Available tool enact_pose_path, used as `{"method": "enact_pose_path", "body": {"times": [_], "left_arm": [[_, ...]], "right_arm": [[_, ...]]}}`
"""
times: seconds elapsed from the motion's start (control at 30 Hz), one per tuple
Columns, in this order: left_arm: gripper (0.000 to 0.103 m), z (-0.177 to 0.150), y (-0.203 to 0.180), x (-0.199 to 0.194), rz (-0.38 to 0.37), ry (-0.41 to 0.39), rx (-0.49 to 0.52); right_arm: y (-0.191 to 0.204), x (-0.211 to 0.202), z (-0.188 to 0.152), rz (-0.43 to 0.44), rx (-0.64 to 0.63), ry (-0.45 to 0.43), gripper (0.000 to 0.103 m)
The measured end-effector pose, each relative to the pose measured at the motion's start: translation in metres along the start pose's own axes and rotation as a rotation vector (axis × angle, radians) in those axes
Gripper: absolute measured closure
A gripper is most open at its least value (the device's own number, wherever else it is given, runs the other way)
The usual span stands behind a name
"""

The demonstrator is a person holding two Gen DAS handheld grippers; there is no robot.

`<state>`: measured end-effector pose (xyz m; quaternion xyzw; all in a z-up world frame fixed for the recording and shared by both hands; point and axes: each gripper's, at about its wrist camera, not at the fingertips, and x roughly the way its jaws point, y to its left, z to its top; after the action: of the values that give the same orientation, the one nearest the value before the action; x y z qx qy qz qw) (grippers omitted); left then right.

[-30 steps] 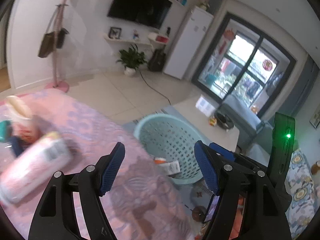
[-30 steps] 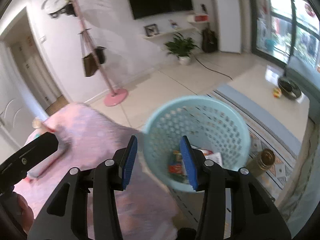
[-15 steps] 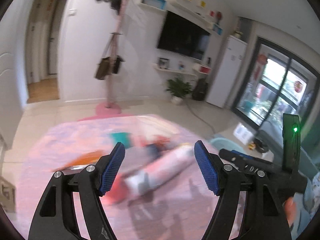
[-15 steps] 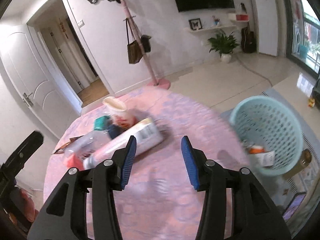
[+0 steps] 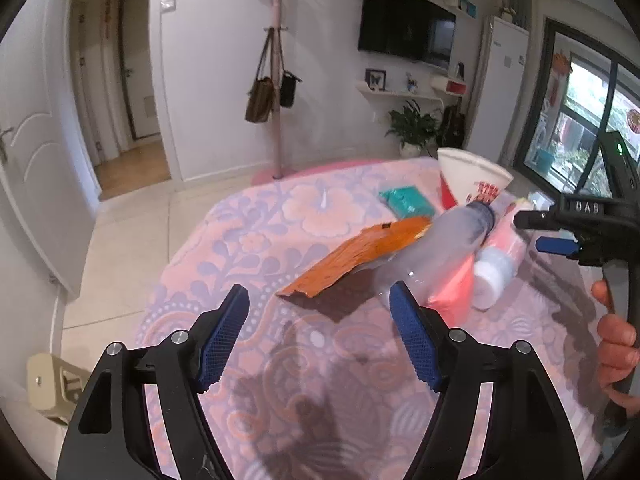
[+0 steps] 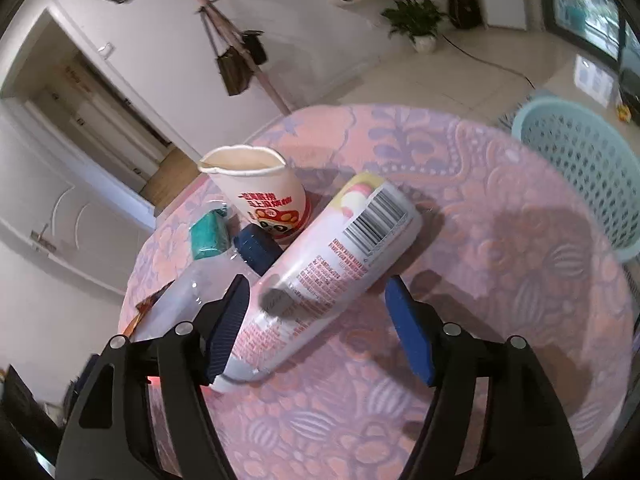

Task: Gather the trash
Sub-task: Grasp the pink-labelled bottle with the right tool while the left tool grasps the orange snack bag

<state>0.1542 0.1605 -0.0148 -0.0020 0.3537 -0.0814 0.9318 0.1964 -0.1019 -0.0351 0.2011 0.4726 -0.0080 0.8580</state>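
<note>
Trash lies on a round table with a pink floral cloth (image 5: 280, 360). An orange wrapper (image 5: 360, 256), a clear plastic bottle (image 5: 436, 252) with a dark blue cap (image 6: 256, 248), a white and pink bottle (image 6: 340, 264), a paper cup (image 6: 260, 196) and a teal packet (image 6: 206, 236) sit together. My left gripper (image 5: 320, 340) is open and empty, just short of the wrapper. My right gripper (image 6: 320, 328) is open, its jaws either side of the white and pink bottle, not closed on it. The teal basket (image 6: 580, 152) stands beyond the table's right edge.
A pink coat stand with bags (image 5: 276, 92) stands behind the table. A doorway (image 5: 124, 80) opens at the left. A potted plant (image 5: 412, 128) and a TV (image 5: 404, 36) are on the far wall. My right gripper's body and the hand holding it show in the left wrist view (image 5: 592, 232).
Both grippers swung away from the basket and back over the table. The right one has come down around the white and pink bottle; the left now faces the orange wrapper.
</note>
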Motion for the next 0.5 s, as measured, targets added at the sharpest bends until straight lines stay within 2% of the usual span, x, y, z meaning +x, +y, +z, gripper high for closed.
{"method": "enact_pose_path", "body": {"times": [0.17, 0.3, 0.33, 0.37, 0.43, 0.5], "left_arm": [[0.034, 0.004, -0.002, 0.027, 0.025, 0.038, 0.07], [0.052, 0.008, -0.004, 0.039, -0.008, 0.055, 0.084], [0.061, 0.007, -0.006, 0.04, -0.016, 0.055, 0.088], [0.065, 0.006, -0.008, 0.04, -0.026, 0.054, 0.088], [0.085, 0.005, -0.009, 0.04, -0.064, 0.064, 0.078], [0.086, 0.003, -0.011, 0.036, -0.073, 0.068, 0.071]], "right_arm": [[0.004, 0.021, 0.004, 0.0, 0.06, 0.04, 0.035], [0.007, 0.03, 0.006, -0.001, 0.066, 0.062, 0.035], [0.007, 0.031, 0.006, 0.003, 0.066, 0.063, 0.036], [0.007, 0.03, 0.006, 0.008, 0.062, 0.062, 0.036], [0.004, 0.029, 0.004, 0.028, 0.055, 0.07, 0.038], [-0.002, 0.025, 0.001, 0.06, 0.06, 0.082, 0.042]]}}
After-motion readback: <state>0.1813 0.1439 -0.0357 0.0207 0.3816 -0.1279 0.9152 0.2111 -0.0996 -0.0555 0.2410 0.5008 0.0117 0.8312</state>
